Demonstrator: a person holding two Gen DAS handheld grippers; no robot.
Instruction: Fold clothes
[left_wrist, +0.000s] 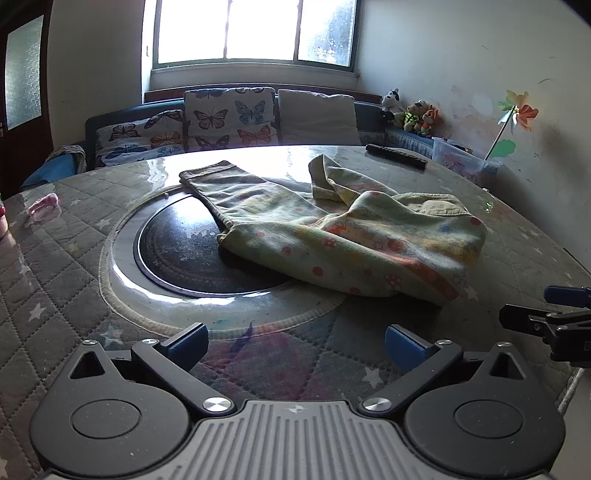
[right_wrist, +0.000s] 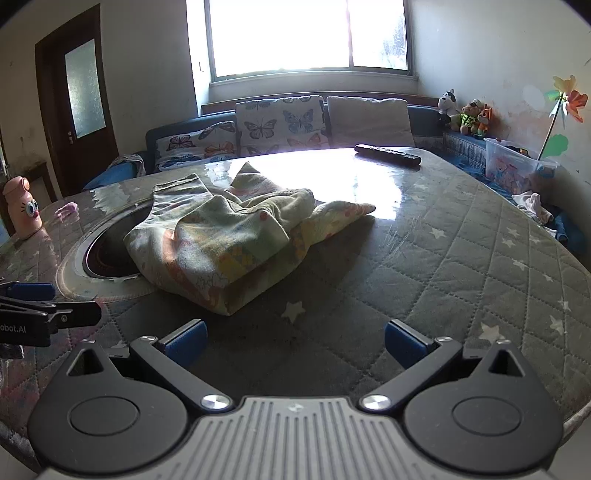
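Note:
A pale green pair of child's trousers with a colourful print lies crumpled on the round table, one leg stretched over the dark round inset. In the right wrist view the same trousers sit bunched ahead and to the left. My left gripper hovers open near the table's front edge, short of the cloth, nothing between its blue pads. My right gripper is likewise open and empty, a little in front of the garment's near corner. Each gripper shows at the edge of the other's view.
The table wears a quilted grey cover with stars under a glossy sheet. A black remote lies at the far edge. A pink bottle and a small pink item stand at the left. A sofa with butterfly cushions lies behind.

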